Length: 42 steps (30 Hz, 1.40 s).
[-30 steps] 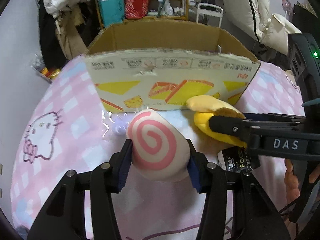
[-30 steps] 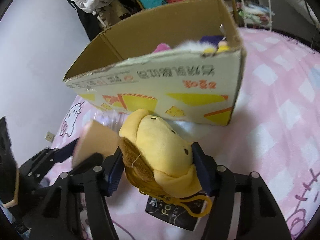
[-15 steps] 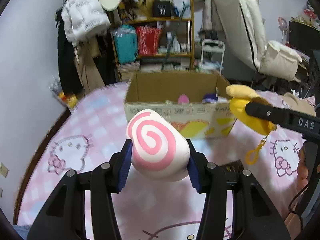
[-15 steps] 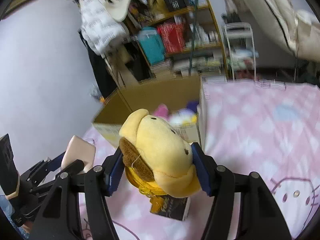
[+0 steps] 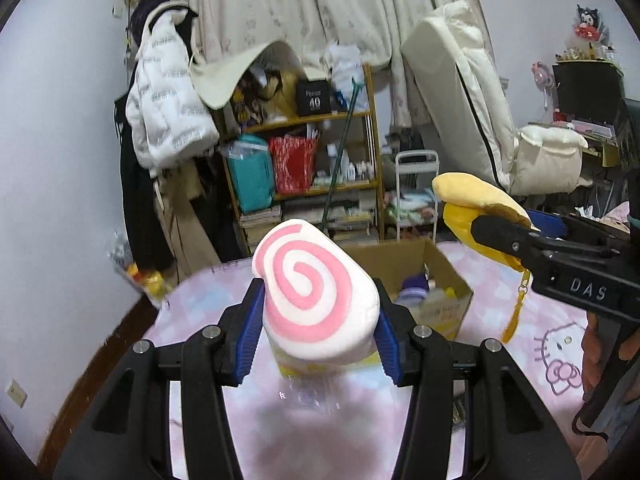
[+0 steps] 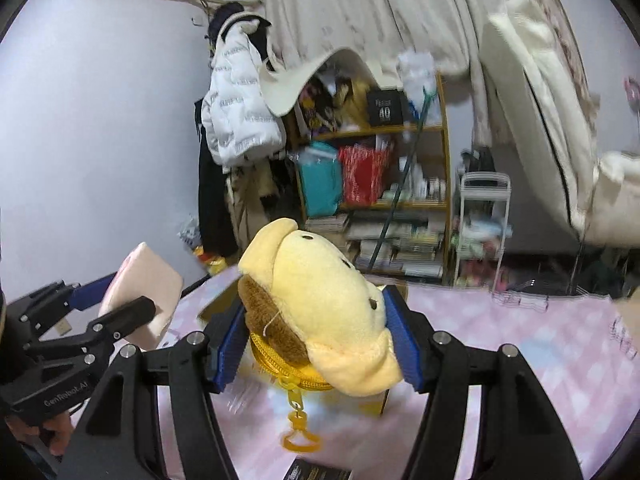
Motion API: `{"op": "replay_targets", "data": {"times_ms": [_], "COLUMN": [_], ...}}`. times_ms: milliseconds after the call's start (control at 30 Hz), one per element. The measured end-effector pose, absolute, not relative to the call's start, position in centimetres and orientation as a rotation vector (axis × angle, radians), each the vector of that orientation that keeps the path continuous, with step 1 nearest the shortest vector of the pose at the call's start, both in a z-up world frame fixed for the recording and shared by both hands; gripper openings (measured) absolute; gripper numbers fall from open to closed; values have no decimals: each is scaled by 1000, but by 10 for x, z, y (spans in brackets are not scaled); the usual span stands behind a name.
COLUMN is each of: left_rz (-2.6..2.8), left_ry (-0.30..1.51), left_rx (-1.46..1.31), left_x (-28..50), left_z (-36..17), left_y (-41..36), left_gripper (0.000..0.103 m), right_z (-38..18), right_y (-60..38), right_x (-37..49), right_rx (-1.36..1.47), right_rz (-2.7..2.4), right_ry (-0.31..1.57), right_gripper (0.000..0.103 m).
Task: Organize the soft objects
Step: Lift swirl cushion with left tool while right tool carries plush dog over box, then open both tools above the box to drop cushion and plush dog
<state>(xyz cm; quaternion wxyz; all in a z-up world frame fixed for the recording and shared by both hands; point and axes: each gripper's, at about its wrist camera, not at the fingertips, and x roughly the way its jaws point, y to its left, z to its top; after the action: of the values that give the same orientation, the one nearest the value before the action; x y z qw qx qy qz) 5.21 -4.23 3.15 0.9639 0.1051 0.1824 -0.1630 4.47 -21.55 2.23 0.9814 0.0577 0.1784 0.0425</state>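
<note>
Above the bed and short of the cardboard box (image 5: 432, 268), I have a plush in each gripper: the left gripper (image 5: 318, 332) has its fingers closed on the pink-swirl roll plush (image 5: 312, 292), the right gripper (image 6: 316, 344) has its fingers clamped on the yellow dog coin-pouch plush (image 6: 320, 304). My worry is the drop: both toys are soft and squashed between the pads, so either could squirm out short of the box and land on the pink checked bedspread (image 5: 560, 320). The pouch's dangling yellow clip (image 6: 300, 436) could also snag the box rim. The box already holds a few toys, so a careless release might bounce one out.
</note>
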Motion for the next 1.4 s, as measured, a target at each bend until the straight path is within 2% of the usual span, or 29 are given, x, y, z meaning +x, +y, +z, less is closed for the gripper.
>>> {"op": "replay_targets", "data": {"times_ms": [300,500,1033,1400], "left_rz": [-326,-322,-372,-354], "left_ry": [274,255,374,451], "left_rx": [221,208,97,160], "left_x": [83,103,146,170], "left_z": [72,78,31,-4], "left_y": [-52,-57,-53,-65], "left_gripper": [49,49,50,50], "right_z": [54,63,3,-30], "right_y": [-209,-211,-219,-233], "right_x": [69,83,120,141], "right_rx": [37,33,87,141], "right_rz": [44,32,45,53], "right_ry": [267,224,332,413], "right_gripper": [67,68,68,69]}}
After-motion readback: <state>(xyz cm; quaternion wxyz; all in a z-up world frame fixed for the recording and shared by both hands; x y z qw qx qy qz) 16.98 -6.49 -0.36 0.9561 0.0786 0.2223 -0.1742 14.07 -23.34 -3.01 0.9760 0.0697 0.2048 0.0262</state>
